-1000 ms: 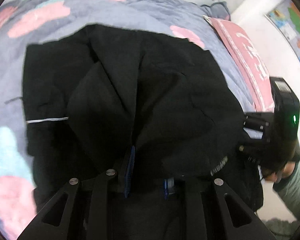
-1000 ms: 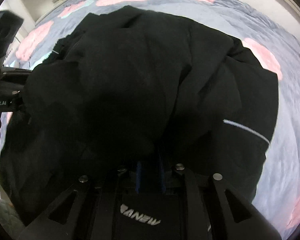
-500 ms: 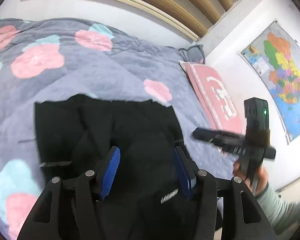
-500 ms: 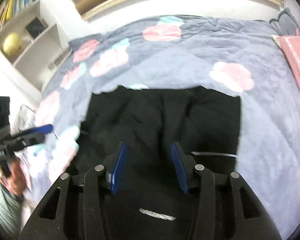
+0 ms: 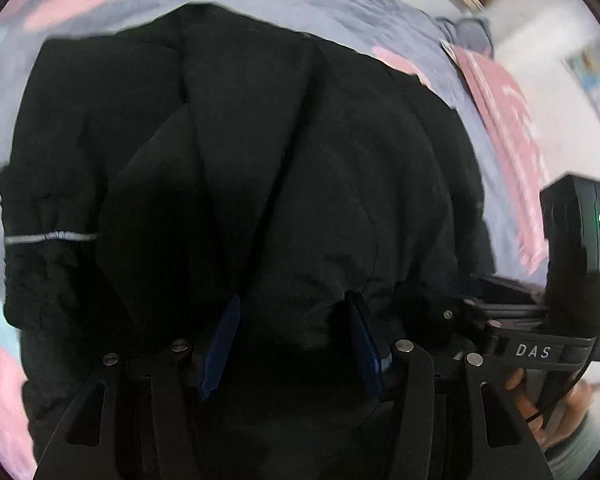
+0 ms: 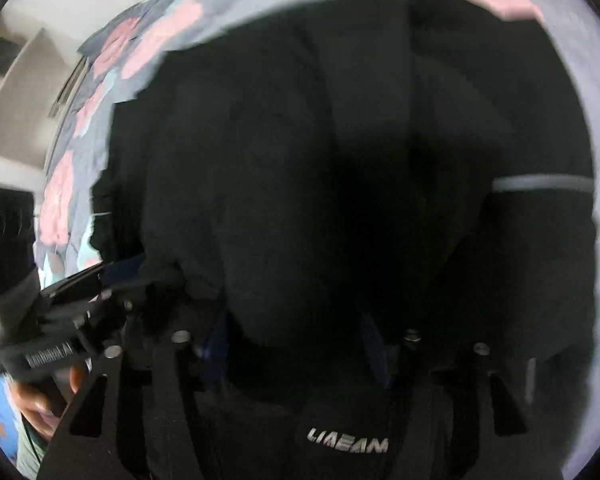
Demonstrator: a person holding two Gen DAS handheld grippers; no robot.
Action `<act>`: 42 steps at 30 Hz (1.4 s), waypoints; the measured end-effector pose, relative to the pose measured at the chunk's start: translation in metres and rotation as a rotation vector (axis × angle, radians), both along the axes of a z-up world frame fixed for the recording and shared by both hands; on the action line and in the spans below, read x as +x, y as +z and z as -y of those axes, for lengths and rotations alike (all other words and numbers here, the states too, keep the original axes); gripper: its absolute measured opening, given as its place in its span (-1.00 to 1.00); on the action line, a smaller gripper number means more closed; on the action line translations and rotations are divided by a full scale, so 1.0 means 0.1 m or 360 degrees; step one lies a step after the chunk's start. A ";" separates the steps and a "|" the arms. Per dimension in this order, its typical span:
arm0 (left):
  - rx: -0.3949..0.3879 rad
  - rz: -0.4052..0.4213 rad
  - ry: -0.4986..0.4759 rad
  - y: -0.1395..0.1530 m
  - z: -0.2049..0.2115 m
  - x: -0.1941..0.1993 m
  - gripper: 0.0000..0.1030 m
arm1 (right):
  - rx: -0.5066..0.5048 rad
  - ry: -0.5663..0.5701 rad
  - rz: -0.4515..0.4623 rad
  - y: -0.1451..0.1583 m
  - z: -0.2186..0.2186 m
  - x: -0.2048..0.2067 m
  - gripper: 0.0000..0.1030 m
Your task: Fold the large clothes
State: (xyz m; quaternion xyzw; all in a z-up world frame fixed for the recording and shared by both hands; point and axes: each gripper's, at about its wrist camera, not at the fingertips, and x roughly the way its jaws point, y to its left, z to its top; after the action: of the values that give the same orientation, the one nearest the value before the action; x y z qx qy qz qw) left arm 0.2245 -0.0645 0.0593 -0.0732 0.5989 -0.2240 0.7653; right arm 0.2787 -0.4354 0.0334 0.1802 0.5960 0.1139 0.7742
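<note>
Both grippers poised over the black jacket [image 5: 284, 168] on the bed [image 5: 340, 12]

Left gripper [image 5: 296, 340] and right gripper [image 6: 296, 344] have just been opening — jaws apart (fabric between, unpinched); grab both hem corners evenly.

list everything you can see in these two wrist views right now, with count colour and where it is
black padded jacket: 1, black with a thin grey reflective stripe on each sleeve, lying bunched on the bed, filling the middle of both views
grey-blue quilt with pink and pale blue flower print: 1, covers the bed under and around the jacket
pink pillow with white lettering: 1, at the bed's right side in the left wrist view
wall map: 1, multicoloured, blurred, on the white wall at far right
left gripper: 1, black with blue pads, jaws apart, having just been opening, a fold of jacket between them
right gripper: 1, black with blue pads, jaws apart, having just been opening, jacket fabric bulging between them
person's hands: 2, one behind each gripper, grey-green sleeves
</note>
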 end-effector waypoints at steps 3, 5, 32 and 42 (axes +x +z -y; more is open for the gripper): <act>0.0064 0.0062 -0.0042 0.10 0.08 -0.05 0.09 | -0.0091 0.0030 0.0085 0.06 -0.11 -0.06 0.20; 0.0013 0.0080 -0.0053 0.24 0.02 -0.09 0.09 | -0.0131 0.0064 0.0121 0.12 -0.16 -0.10 0.20; -0.0382 0.0262 0.0170 -0.34 -0.45 -0.55 0.08 | -0.0426 0.0168 0.0596 -0.03 -0.44 -0.50 0.47; -0.0693 0.0303 0.0306 -0.45 -0.74 -0.77 0.09 | -0.0393 0.0087 0.0828 -0.07 -0.28 -0.89 0.51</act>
State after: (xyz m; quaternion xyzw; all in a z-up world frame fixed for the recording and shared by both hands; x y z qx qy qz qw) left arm 0.1471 0.0091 0.0143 -0.2715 0.4523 -0.2798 0.8022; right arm 0.1894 -0.4069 0.0261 0.0332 0.3914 0.1038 0.9137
